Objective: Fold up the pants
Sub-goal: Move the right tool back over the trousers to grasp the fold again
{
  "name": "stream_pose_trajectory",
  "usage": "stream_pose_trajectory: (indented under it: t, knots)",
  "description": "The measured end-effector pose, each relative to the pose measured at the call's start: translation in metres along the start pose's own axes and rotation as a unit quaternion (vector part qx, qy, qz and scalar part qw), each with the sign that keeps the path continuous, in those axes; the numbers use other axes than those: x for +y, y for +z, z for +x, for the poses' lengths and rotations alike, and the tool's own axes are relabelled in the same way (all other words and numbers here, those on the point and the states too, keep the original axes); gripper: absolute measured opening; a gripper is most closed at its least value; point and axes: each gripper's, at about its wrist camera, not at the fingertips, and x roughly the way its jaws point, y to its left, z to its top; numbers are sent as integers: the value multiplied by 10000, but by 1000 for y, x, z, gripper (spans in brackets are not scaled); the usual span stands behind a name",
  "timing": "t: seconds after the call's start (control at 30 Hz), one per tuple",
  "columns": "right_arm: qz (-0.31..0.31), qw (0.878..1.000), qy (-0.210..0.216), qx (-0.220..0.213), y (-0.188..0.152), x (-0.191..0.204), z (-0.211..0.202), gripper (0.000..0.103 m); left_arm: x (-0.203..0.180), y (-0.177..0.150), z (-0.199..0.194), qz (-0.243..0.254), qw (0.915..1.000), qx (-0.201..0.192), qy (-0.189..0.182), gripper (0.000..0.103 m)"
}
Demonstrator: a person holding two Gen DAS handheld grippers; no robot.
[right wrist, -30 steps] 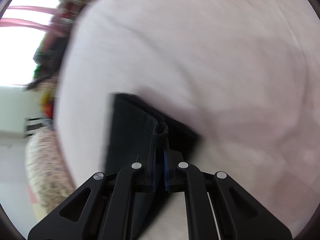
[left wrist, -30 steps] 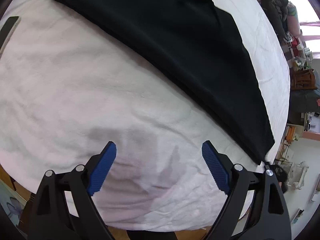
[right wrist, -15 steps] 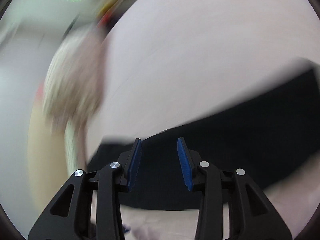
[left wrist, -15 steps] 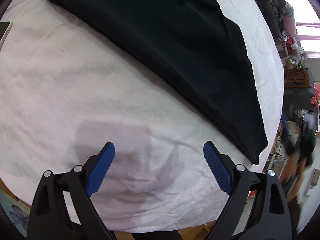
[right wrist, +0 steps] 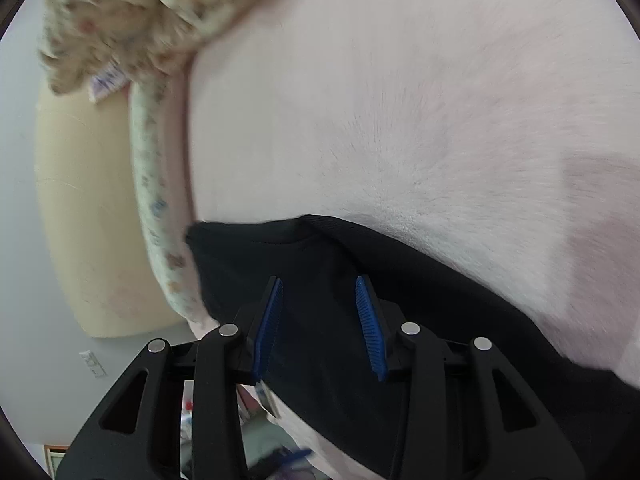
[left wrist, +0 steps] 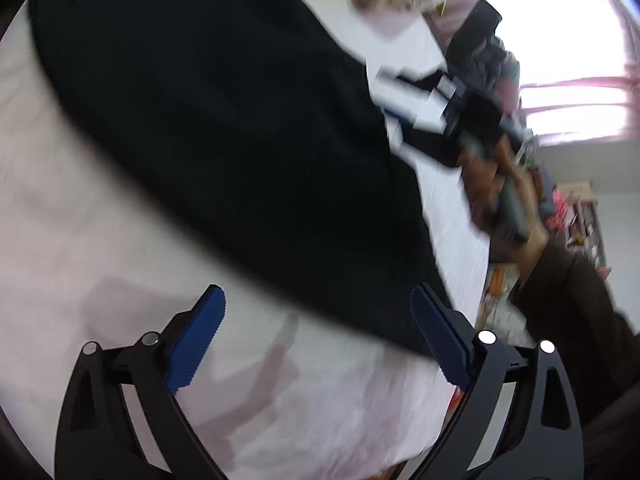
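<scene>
Pants (left wrist: pixel 224 120): black, spread flat on the bed; in the left wrist view filling the band from 10 o'clock to 4 o'clock, near hem blurred.
Pants edge, left wrist view: long lower edge slanting from 9 o'clock down to 5 o'clock, ending just behind the blue pad at 4 o'clock.
Pants corner, right wrist view (right wrist: pixel 400 320): folded corner at 9 o'clock of centre, close to the bed's side edge; top edge running out toward 3 o'clock.
Left gripper (left wrist: pixel 316 336): jaws wide and opening further, nothing between the pads, bare sheet under them.
Right gripper (right wrist: pixel 318 320): jaws partly apart over the pants, pads clear of the cloth, nothing gripped.
Right gripper, left wrist view (left wrist: pixel 440 120): blurred, at 2 o'clock, in a hand (left wrist: pixel 500 200) with a dark sleeve (left wrist: pixel 580 300).
Bed sheet (left wrist: pixel 100 240): pale pink, open room from 7 to 9 o'clock in the left wrist view; wide bare stretch from 12 to 3 o'clock in the right wrist view.
Floral bedding (right wrist: pixel 132 20): bunched at 11 o'clock, its trim running down the bed's side edge beside the pants corner.
Headboard (right wrist: pixel 80 220): cream, at 9 o'clock beyond the bed's edge.
</scene>
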Motion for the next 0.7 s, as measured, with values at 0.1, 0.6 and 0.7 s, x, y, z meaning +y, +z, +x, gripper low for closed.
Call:
stream_pose_trajectory:
  t: [0.1,0.6,0.7]
  knots:
    - [-381,9965,-741,69,4,2,12,40,2,28,5,-55,9998,-161,-121,94]
    - [-551,9957,-259,-697,9,13,-6,3,8,68,40,-65,9992,-35,400,94]
    - [-562,9934,-452,-887,12,9,5,2,5,68,46,77,9985,-26,544,94]
